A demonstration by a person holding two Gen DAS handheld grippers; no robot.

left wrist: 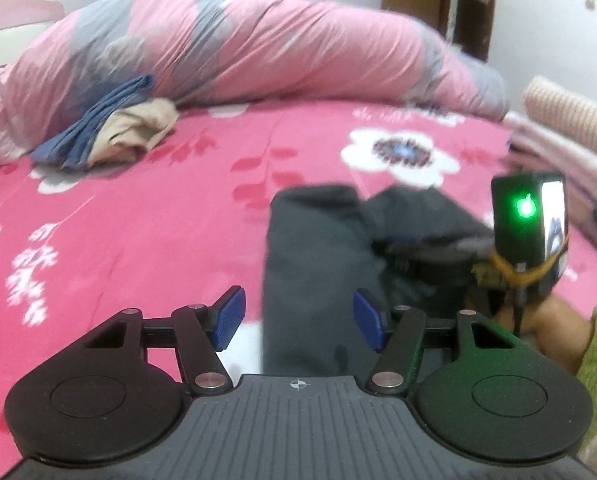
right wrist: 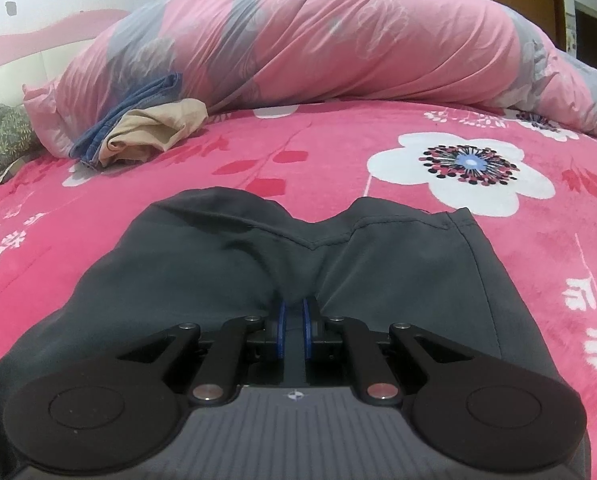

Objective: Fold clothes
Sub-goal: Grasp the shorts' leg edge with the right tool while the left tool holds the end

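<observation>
A dark grey garment lies on the pink flowered bed sheet. My right gripper is shut on a bunched fold of it near its front edge, and the cloth puckers toward the blue pads. In the left wrist view the same dark garment runs as a folded strip away from my left gripper. That gripper is open, its blue pads standing apart on either side of the strip without pressing it. The right gripper's housing with a green light sits at the garment's right, held by a hand.
A rolled pink and grey duvet lies across the back of the bed. Blue jeans and a beige garment are piled against it at the left. A patterned pillow is far left. Folded striped cloths are stacked at the right.
</observation>
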